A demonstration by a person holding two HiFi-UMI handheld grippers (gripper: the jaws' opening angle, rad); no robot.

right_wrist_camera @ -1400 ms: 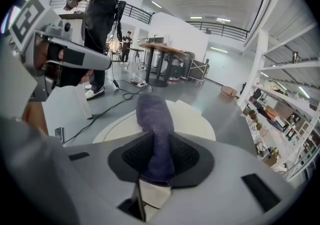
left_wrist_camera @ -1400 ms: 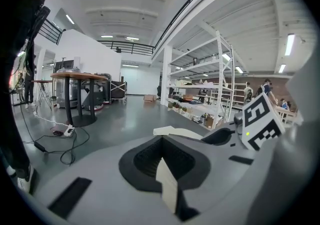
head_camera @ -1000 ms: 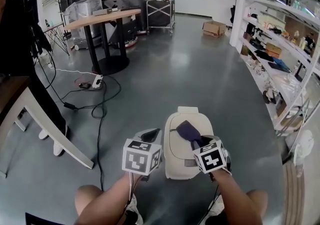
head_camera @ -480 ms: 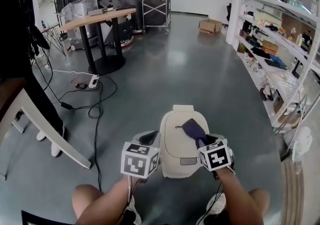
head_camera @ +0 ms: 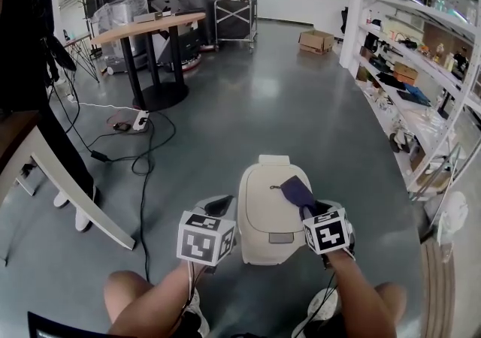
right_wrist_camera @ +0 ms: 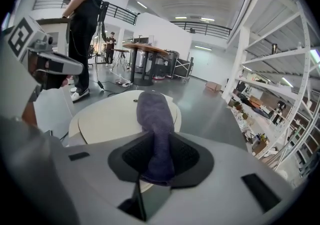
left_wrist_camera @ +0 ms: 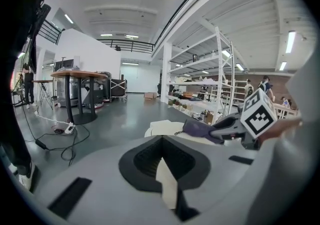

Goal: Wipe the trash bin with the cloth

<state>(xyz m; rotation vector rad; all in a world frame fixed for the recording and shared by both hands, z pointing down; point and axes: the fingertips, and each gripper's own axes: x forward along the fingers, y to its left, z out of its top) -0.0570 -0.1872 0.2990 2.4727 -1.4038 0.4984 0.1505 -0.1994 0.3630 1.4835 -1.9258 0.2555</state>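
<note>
Trash bin (head_camera: 263,205), cream, lid closed, stands on the grey floor (head_camera: 285,111) directly in front of the kneeling person. The right gripper (head_camera: 310,210) hangs over the near right part of the lid, its jaws clenched on a dark purple cloth (head_camera: 298,191). In the right gripper view the cloth runs forward from between the jaws and lies draped on the lid surface. The left gripper (head_camera: 218,206) sits just beside the bin's left flank, level with the lid. Its jaws are drawn together; a pale sliver shows at the seam, possibly the bin's side seen through the gap, though the left gripper view is too close to confirm this. Background: a round table (head_camera: 150,25) at far left with cables (head_camera: 143,156) trailing below it, open shelving (head_camera: 421,66) along the right wall, and a cardboard box (head_camera: 316,41) at the far end. A second person (right_wrist_camera: 85,19) stands to the left.
</note>
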